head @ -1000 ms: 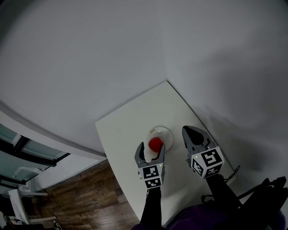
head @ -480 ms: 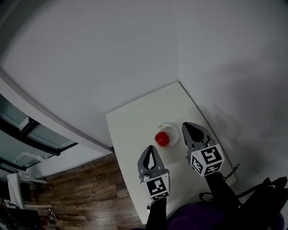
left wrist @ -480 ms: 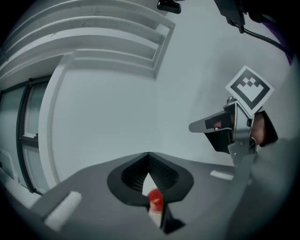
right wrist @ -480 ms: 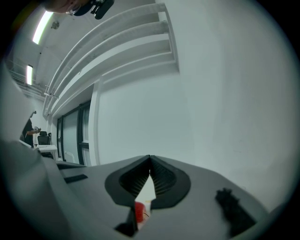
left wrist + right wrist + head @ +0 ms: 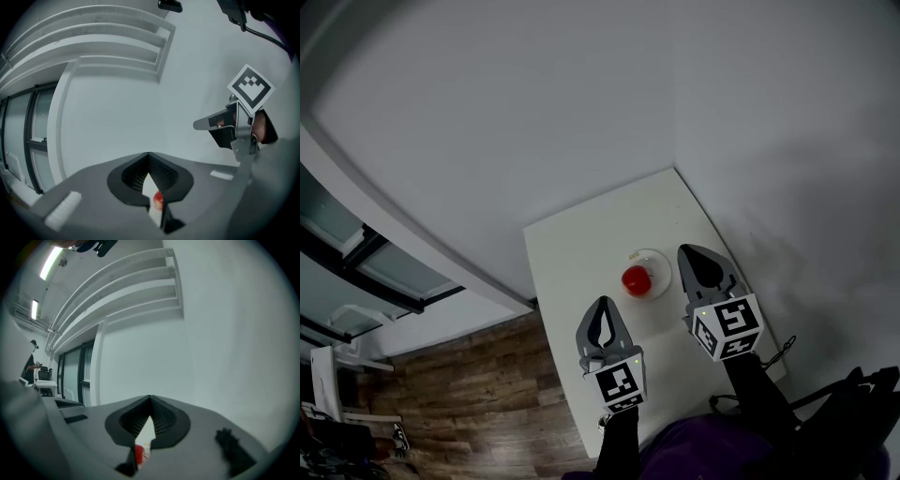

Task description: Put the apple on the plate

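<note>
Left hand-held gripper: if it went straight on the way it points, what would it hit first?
Probably the white wall: the left hand-held gripper, shut, aims at it, seemingly passing above the apple, though depth is unclear.

— What colour is the apple point(image 5: 637, 278)?
— Red, on a pale plate point(image 5: 660, 266); the bench point(image 5: 577, 253) is white.
— And the tongs?
— The left tongs point(image 5: 602, 302) and right tongs point(image 5: 692, 255) are grey. The left cube point(image 5: 619, 384) and right cube point(image 5: 728, 328) carry black-and-white square markers. The floor point(image 5: 469, 403), lower left of the frame, is brown wood grain; the wall point(image 5: 534, 112) is pale grey.
</note>
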The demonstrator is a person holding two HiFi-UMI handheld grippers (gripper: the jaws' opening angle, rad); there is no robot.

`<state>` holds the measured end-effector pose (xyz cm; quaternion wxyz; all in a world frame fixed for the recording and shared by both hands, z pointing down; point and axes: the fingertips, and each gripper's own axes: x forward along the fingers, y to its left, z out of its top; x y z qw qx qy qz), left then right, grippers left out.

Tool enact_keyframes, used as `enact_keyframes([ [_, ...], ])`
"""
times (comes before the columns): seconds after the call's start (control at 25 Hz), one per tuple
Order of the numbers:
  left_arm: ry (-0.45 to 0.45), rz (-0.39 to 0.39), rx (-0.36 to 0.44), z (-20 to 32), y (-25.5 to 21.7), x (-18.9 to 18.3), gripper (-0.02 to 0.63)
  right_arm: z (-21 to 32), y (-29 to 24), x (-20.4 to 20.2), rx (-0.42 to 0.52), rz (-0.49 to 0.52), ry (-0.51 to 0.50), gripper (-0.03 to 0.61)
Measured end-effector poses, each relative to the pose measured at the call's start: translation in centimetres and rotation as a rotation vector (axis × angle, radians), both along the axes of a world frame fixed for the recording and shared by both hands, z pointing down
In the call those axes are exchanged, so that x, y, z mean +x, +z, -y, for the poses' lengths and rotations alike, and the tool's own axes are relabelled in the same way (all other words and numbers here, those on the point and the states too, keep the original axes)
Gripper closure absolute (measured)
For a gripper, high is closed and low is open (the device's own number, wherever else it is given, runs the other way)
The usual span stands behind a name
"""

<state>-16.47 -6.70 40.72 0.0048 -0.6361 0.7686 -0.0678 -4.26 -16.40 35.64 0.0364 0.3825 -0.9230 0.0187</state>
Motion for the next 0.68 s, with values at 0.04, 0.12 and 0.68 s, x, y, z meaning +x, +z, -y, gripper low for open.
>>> enact_keyframes([
  [0.04,0.001,0.000,0.002,-0.04,-0.10,-0.02,0.607,-0.03,-0.10,0.00,0.002,-0.001,0.000,0.569],
  [0.12,0.004,0.004,0.005,-0.04,-0.25,-0.01,0.607,-0.09,-0.24,-0.01,0.007,-0.001,0.001,0.569],
  [0.68,0.016,0.006,0.016,0.11,-0.52,0.45,0.607,-0.38,-0.50,0.43,0.021,-0.012,0.000,0.569],
])
